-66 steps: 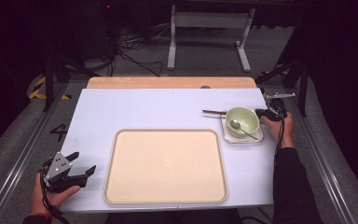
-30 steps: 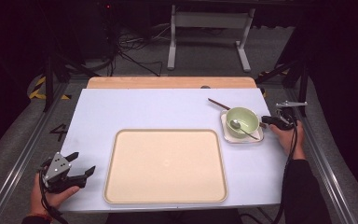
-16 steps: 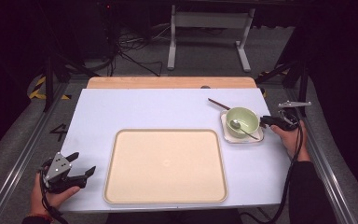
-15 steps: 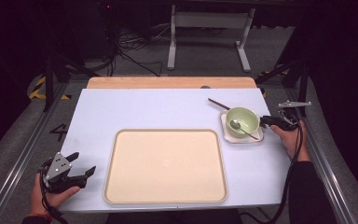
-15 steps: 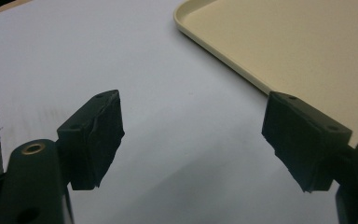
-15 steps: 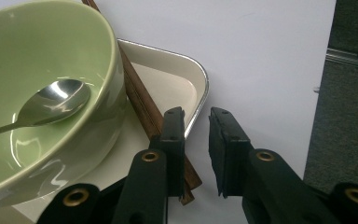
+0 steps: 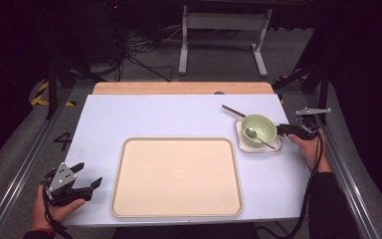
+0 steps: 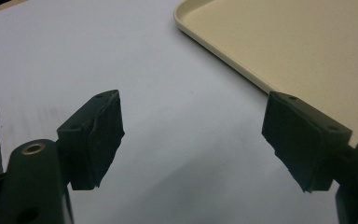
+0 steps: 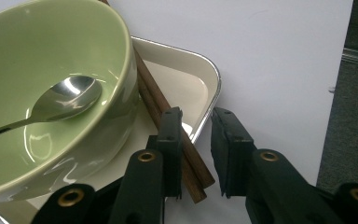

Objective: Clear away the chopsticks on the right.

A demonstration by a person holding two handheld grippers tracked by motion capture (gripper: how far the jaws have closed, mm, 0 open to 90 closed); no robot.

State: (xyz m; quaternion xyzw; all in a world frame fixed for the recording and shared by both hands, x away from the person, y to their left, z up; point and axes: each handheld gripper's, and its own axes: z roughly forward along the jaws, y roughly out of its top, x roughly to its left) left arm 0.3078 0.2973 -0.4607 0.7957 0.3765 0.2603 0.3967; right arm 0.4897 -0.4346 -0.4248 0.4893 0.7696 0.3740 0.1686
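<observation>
**Hand-held gripper at the chopsticks beside the bowl**

Right hand-held gripper (image 9: 196,119) sits at the near corner of the small dish (image 9: 200,88), its jaws a narrow gap apart after having just been opening. The brown chopsticks (image 9: 168,121) lie along the inner face of one jaw, with a clear gap on the side of the other jaw, so no clamping shows and the pair looks released or not yet pinched. They rest slanted over the dish rim, wedged against the side of the green bowl (image 9: 51,60), which probably keeps them from rolling. A metal spoon (image 9: 65,95) leans inside the bowl, its handle over the rim.

In the high view the bowl (image 7: 257,129) and dish stand at the right edge of the white bench (image 7: 169,119), just beside the right hand-held gripper (image 7: 291,131). The large beige tray (image 7: 175,177) lies empty in the middle, likely the place the tableware is meant for. The left hand-held gripper (image 7: 82,180) waits near the tray's left edge, jaws wide apart on nothing, well away from the dish.
</observation>
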